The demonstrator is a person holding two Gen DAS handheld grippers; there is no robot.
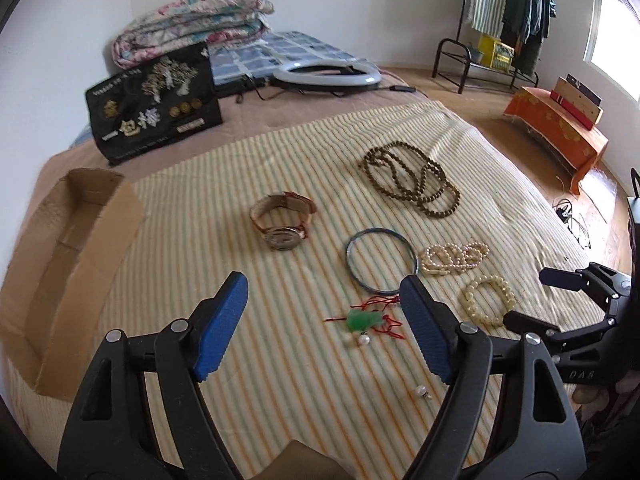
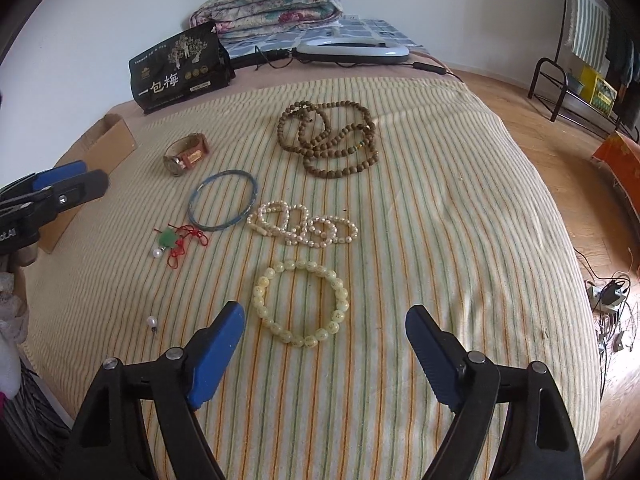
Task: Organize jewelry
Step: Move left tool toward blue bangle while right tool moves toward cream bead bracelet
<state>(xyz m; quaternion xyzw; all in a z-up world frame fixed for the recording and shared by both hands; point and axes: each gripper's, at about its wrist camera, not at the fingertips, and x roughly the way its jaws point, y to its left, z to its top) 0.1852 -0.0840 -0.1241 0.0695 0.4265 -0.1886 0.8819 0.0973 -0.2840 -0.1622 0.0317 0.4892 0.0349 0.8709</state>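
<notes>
Jewelry lies spread on a striped cloth (image 2: 420,208). In the left wrist view my left gripper (image 1: 324,300) hangs open above the cloth, with a green pendant on red cord (image 1: 360,320) and two pearls between its fingers and a blue bangle (image 1: 380,260) just beyond. A watch (image 1: 282,220) lies ahead to the left, brown prayer beads (image 1: 412,184) farther back. In the right wrist view my right gripper (image 2: 324,332) is open over a pale yellow bead bracelet (image 2: 300,304). Pearl bracelets (image 2: 304,226) lie beyond it. Nothing is held.
An open cardboard box (image 1: 68,256) sits at the cloth's left edge. A black printed bag (image 1: 152,104), a ring light (image 1: 326,74) and a folded quilt (image 1: 192,24) lie at the back. One loose pearl (image 2: 152,322) rests near the front edge. Wooden floor lies right.
</notes>
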